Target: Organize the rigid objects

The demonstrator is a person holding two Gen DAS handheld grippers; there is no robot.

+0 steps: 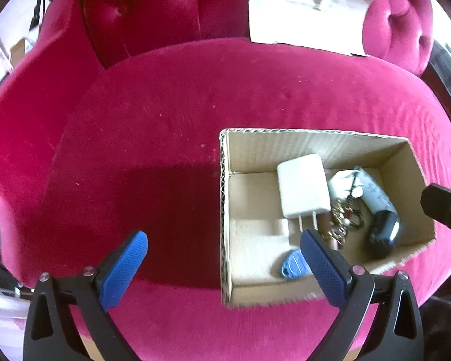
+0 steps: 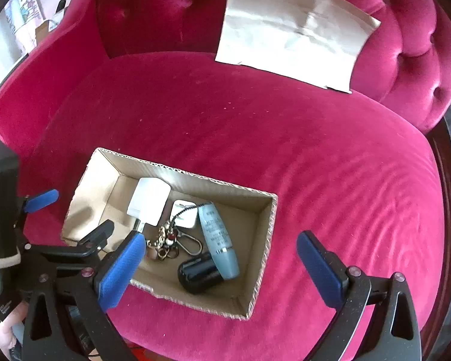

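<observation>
An open corrugated cardboard box [image 2: 264, 234] sits on a magenta velvet sofa seat [image 2: 255, 138], holding a smooth white plug charger [image 2: 149, 200], a blue-grey tube with a black cap [image 2: 218, 240], a jumble of metal key rings [image 2: 165, 242] and a flat blue tag [image 1: 293, 263]. Both the left tongs [image 1: 224, 240] and right tongs [image 2: 221, 243], with ribbed blue pads, hang spread and empty above it; creased paper [image 2: 291, 27] leans on the tufted backrest

Blue tag [image 1: 293, 263] in cardboard box [image 1: 315, 296]: partly hidden behind left tongs' [image 1: 224, 266] pad. Keychain [image 2: 165, 242] links blurred, too small to resolve. Bottle [image 2: 218, 237] print unreadable. Paper bag [image 2: 288, 27] cut off by top edge.
</observation>
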